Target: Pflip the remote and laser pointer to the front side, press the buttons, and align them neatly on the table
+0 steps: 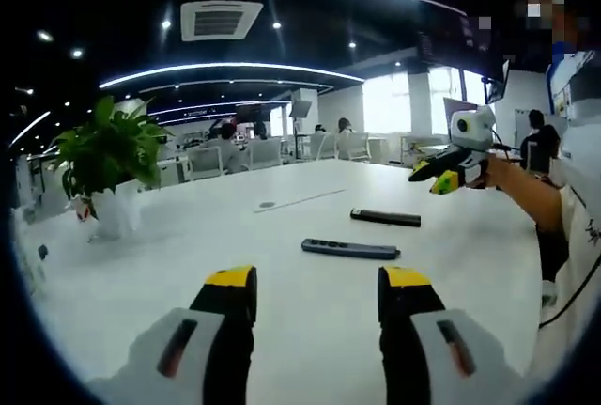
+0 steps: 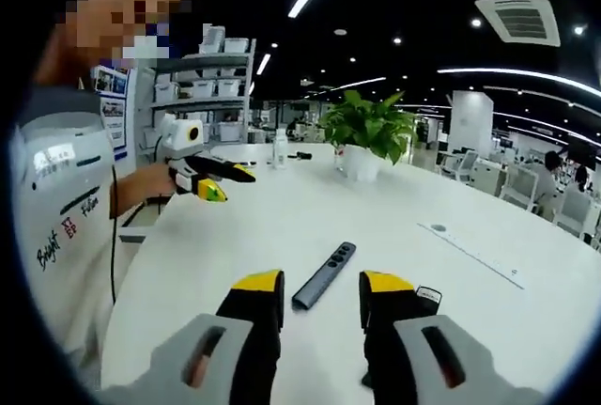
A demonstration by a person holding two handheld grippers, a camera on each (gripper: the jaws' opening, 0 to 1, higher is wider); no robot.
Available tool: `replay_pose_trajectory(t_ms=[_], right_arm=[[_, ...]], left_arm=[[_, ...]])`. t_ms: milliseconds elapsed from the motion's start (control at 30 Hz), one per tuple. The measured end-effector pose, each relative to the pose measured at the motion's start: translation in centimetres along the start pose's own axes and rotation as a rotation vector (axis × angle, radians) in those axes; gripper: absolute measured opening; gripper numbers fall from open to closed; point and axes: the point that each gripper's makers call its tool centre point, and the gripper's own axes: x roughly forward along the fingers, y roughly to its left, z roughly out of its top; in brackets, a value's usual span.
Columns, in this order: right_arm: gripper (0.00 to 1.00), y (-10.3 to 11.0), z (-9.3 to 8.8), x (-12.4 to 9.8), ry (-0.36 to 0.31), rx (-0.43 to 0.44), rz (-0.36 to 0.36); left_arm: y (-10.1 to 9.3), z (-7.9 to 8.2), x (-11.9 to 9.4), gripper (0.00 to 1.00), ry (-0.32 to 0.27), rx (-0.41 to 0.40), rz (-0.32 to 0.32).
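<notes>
A slim grey remote [image 1: 350, 249] lies flat on the white table [image 1: 188, 264] with its row of buttons facing up. Just beyond it lies a black bar-shaped device [image 1: 385, 218] with no buttons showing. My left gripper [image 1: 317, 292] is open, above the table short of the grey remote. From the right, my right gripper [image 1: 441, 176] hangs in the air above the table's edge. In the right gripper view the grey remote [image 2: 324, 275] lies just ahead between my open right gripper [image 2: 322, 297] jaws. The black device [image 2: 428, 296], with a white label, peeks out beside the right jaw. My left gripper [image 2: 218, 183] is held at the left.
A potted plant [image 1: 108, 156] in a white pot stands at the table's left. A round cable port [image 1: 268, 205] and a thin seam lie in the tabletop. A clear bottle [image 2: 280, 149] stands beside the plant [image 2: 368, 128]. A person's white sleeve [image 2: 66, 208] is close by; chairs and shelves lie beyond.
</notes>
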Motion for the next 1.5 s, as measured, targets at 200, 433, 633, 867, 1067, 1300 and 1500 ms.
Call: replay_pose_trajectory(t_ms=[200, 433, 633, 867, 1067, 1300, 1500], right_arm=[[0.36, 0.4, -1.0, 0.5, 0.01, -0.023, -0.007], [0.38, 0.6, -1.8, 2.0, 0.016, -0.041, -0.002], [0.36, 0.8, -1.8, 2.6, -0.005, -0.001, 0.015], [0.32, 2.0, -3.4, 4.4, 0.031, 0.016, 0.056], [0.32, 2.7, -4.5, 5.3, 0.056, 0.023, 0.078], [0.33, 2.9, -5.4, 6.1, 0.073, 0.048, 0.069], [0.29, 3.0, -6.2, 6.3, 0.097, 0.053, 0.072]], left_arm=[[0.0, 0.3, -0.4, 0.58, -0.027, -0.036, -0.008], [-0.1, -0.1, 0.0, 0.61, -0.009, -0.032, -0.009], [-0.9, -0.6, 0.5, 0.6, 0.018, 0.029, -0.03], [-0.4, 0.6, 0.9, 0.59, -0.006, 0.119, 0.029], [-0.7, -0.2, 1.1, 0.59, 0.027, 0.112, 0.019], [-0.2, -0.7, 0.7, 0.58, 0.039, 0.14, 0.042], [0.0, -1.9, 0.4, 0.58, 0.09, 0.156, 0.039]])
